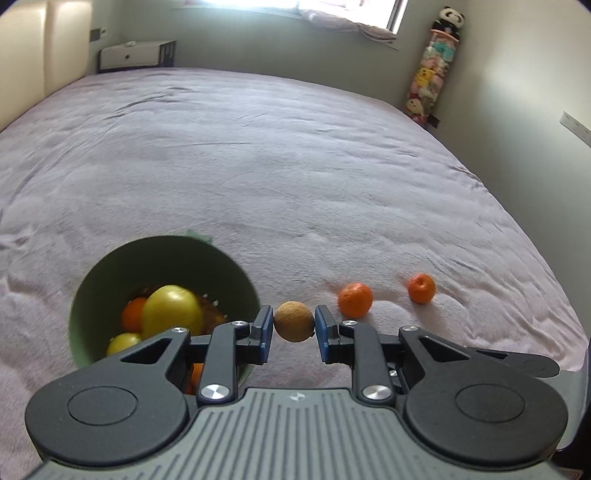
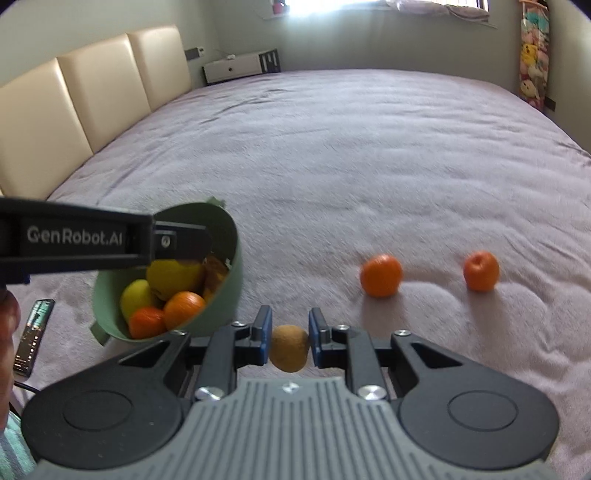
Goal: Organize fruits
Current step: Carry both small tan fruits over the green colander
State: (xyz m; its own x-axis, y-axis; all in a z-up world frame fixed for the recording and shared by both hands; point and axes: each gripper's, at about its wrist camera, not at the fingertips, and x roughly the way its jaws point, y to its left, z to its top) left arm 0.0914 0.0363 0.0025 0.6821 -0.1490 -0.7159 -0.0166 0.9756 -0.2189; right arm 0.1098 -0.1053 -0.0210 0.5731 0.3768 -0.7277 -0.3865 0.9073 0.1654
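Bedspread soft: my right claw (image 2: 290,341) hugs kiwi (image 2: 289,348), nearly touching; left claw (image 1: 293,330) wide. Close gently.

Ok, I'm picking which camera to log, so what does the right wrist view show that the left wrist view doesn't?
Only the right wrist view: the left tool seen side-on, reaching over the green plastic bowl of fruit, a black remote control on the bed, and the right tool bracketing the brown fuzzy kiwi. Only the left wrist view: a black-and-white panda plush topping the toy stack. Both: the bowl, the kiwi, two round oranges, the cream padded headboard and the lilac bedspread.
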